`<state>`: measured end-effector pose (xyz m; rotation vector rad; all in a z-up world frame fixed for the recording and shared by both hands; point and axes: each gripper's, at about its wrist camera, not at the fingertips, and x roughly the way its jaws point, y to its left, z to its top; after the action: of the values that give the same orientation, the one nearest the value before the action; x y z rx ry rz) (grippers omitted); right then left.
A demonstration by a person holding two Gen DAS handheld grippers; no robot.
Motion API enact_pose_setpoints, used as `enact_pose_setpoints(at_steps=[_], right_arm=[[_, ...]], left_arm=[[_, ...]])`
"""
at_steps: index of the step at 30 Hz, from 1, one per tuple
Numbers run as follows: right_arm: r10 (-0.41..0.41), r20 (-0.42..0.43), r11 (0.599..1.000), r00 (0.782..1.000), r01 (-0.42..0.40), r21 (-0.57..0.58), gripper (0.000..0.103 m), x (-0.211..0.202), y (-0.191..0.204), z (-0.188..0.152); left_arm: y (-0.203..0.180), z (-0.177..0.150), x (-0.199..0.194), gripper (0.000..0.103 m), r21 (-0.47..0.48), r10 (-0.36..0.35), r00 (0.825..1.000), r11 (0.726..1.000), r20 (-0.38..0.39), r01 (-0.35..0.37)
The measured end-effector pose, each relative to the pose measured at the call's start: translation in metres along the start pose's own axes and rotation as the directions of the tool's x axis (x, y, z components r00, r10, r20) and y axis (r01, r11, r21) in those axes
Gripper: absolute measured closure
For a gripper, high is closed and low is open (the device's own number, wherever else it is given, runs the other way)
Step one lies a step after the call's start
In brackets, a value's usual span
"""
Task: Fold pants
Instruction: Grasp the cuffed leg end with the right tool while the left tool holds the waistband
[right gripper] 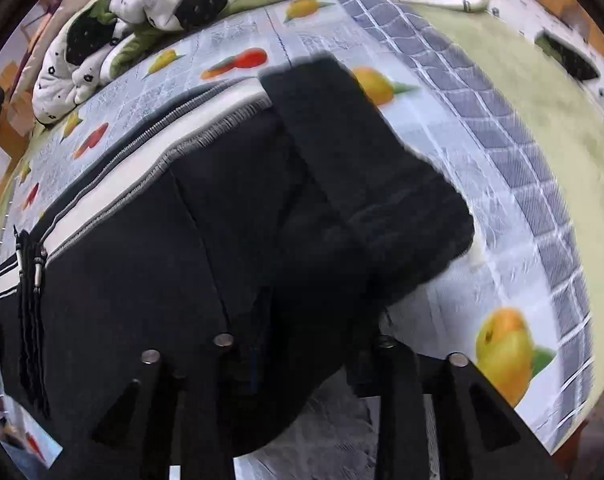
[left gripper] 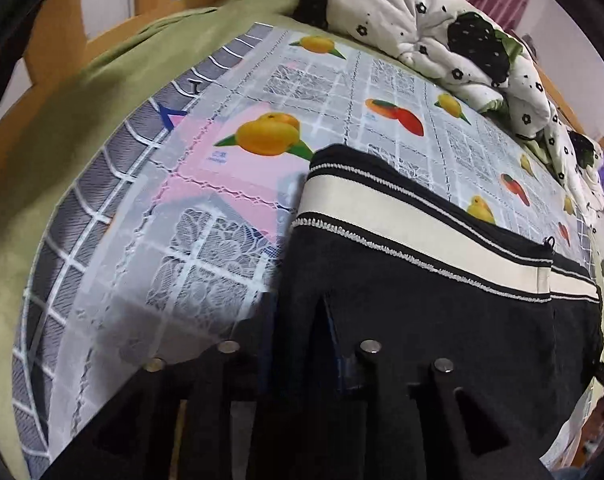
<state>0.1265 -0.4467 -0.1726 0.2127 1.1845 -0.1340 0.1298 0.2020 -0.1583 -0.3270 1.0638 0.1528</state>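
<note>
On fruit-printed plastic tablecloth (left gripper: 222,184): black pants with cream-striped waistband (left gripper: 421,300), spread flat. Left gripper (left gripper: 298,328) at waistband's left corner, dark fabric between narrowly set fingers. Right gripper (right gripper: 302,344) over bunched right corner; grip impossible to judge.

Soft indoor light, heavy fisheye bending, right view motion-blurred.

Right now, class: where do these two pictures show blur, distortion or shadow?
Left wrist view: fisheye bends the fruit-print cloth edges; a shadow falls by the pants. Right wrist view: motion blur smears the pants and green sheet.
</note>
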Motion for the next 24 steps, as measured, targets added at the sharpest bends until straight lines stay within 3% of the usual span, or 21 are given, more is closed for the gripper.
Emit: enact_pose_setpoints(at_steps=[1,3,6,8,11,14,17,19,21,23,24], right_arm=[[-0.062,0.04,0.998,0.997,0.062,-0.007,0.054,-0.012,0.0,-0.005],[-0.136,0.099,0.989,0.986,0.141,-0.049,0.053,-0.035,0.006,-0.013],[-0.179,0.177,0.98,0.968,0.191,-0.052,0.054,-0.07,0.017,-0.021],[-0.136,0.229,0.985,0.964,0.156,-0.072,0.054,-0.092,0.037,-0.029],[-0.002,0.255,0.981,0.967,0.051,-0.186,0.054,-0.113,0.091,-0.045],[0.129,0.237,0.956,0.963,-0.057,-0.288,0.054,-0.116,0.153,-0.068],[0.273,0.182,0.906,0.945,-0.189,-0.379,0.055,-0.107,0.214,-0.098],[0.31,0.165,0.877,0.936,-0.214,-0.43,0.059,-0.096,0.244,-0.118],[0.321,0.156,0.854,0.934,-0.214,-0.475,0.07,-0.083,0.261,-0.133],[0.27,0.122,0.834,0.955,-0.169,-0.526,0.092,-0.059,0.271,-0.151],[0.249,0.094,0.836,0.964,-0.165,-0.523,0.092,-0.046,0.27,-0.157]], left_arm=[[-0.002,-0.001,-0.007,0.06,0.011,0.003,1.0,1.0,0.024,-0.003],[-0.003,-0.003,-0.019,0.044,0.038,-0.01,0.997,0.999,0.075,0.008],[-0.005,-0.008,-0.035,0.044,0.068,-0.048,0.992,0.997,0.118,0.04],[-0.006,-0.015,-0.04,0.044,0.08,-0.078,0.99,0.994,0.114,0.069],[-0.008,-0.031,-0.045,0.044,0.094,-0.097,0.991,0.992,0.087,0.089],[-0.009,-0.059,-0.049,0.044,0.121,-0.077,0.995,0.99,0.061,0.069],[-0.006,-0.083,-0.048,0.044,0.14,-0.04,0.999,0.99,0.032,0.035],[0.001,-0.092,-0.054,0.044,0.116,-0.07,0.997,0.991,0.037,0.065],[0.008,-0.098,-0.063,0.043,0.101,-0.117,0.991,0.989,0.062,0.11],[0.015,-0.102,-0.063,0.043,0.094,-0.099,0.992,0.991,0.08,0.091],[0.017,-0.104,-0.059,0.043,0.087,-0.084,0.994,0.993,0.065,0.078]])
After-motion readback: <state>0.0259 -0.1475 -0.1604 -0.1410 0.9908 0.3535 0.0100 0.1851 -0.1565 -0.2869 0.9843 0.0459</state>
